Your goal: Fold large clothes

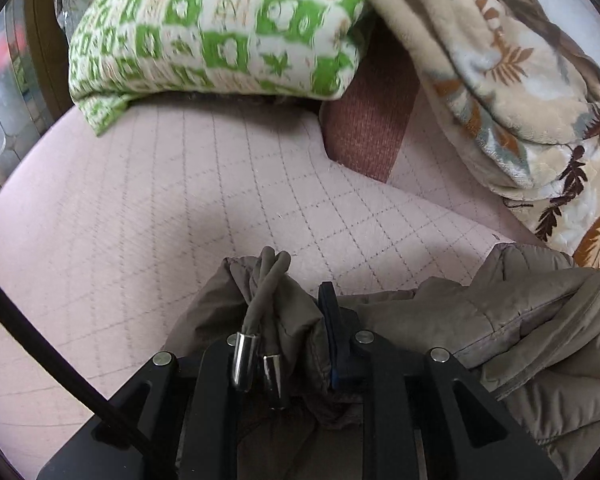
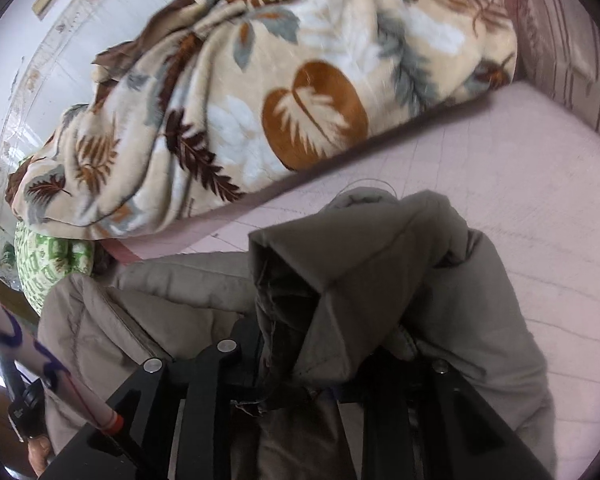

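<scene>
A taupe padded jacket (image 1: pixel 500 320) lies on a pink quilted bed (image 1: pixel 180 200). My left gripper (image 1: pixel 296 320) is shut on a bunched edge of the jacket, with two drawcords with metal tips (image 1: pixel 244 360) hanging beside the blue finger pad (image 1: pixel 332 328). In the right wrist view the jacket (image 2: pixel 380 272) is draped over my right gripper (image 2: pixel 312 360), which is shut on a fold of it. The right fingertips are hidden under the fabric.
A green and white patterned pillow (image 1: pixel 212 32) lies at the head of the bed. A beige leaf-print blanket (image 2: pixel 260 92) is heaped along the far side. A reddish-brown cloth (image 1: pixel 372 120) sits between them. The bed's pink surface (image 2: pixel 520 180) extends right.
</scene>
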A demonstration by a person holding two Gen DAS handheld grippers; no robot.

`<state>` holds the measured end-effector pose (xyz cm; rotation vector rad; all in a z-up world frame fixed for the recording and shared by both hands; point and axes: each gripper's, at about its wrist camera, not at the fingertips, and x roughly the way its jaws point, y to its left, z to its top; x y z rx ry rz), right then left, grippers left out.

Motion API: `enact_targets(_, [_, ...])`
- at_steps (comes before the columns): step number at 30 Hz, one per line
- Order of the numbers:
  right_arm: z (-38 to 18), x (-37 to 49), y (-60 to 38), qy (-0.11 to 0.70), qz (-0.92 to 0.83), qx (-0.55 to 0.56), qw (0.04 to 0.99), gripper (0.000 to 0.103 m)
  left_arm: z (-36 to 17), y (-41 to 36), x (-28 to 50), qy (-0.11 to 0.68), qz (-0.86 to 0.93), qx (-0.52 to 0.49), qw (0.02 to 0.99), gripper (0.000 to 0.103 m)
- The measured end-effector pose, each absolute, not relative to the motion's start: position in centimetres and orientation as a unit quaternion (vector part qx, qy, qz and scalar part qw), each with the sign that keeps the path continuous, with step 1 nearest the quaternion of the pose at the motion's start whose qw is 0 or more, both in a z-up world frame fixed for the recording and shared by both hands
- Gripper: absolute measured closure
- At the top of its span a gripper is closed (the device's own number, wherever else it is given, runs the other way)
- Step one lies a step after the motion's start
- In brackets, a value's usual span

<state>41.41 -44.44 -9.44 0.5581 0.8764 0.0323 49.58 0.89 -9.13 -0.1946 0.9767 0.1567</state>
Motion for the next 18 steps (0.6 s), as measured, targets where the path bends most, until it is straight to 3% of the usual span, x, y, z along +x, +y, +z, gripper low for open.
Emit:
enact_targets(7, [-11.8, 41.8, -44.3, 0.397, 0.029, 0.278, 0.874, 0.075, -8.4, 1.2, 49.7, 0.496, 0.038, -0.096, 0.862, 0.077])
enact_targets(12, [-10.2, 42.1, -43.8, 0.421, 0.024, 0.244, 0.873, 0.067, -1.0, 4.7, 46.6, 0.457, -0.024, -0.167, 0.873, 0.064])
enact_targets(13, [-9.2, 41.9, -43.7, 0.421, 0.024, 0.235, 0.876, 0.063, 0.4, 5.5, 45.7, 0.448, -0.034, -0.191, 0.872, 0.056])
enact_targets(14, [-8.0, 41.5, -43.6, 0.415, 0.025, 0.227, 0.881, 0.056, 1.5, 6.0, 44.9, 0.440, -0.032, -0.203, 0.874, 0.040])
enact_targets(15, [-6.8, 40.9, -43.6, 0.407, 0.026, 0.222, 0.886, 0.051, 2.8, 6.4, 44.0, 0.427, -0.022, -0.206, 0.880, 0.033])
enact_targets(18, [-3.5, 38.8, -43.4, 0.379, 0.004, 0.206, 0.902, 0.026, 6.9, 6.5, 39.9, 0.389, 0.004, -0.169, 0.906, 0.028])
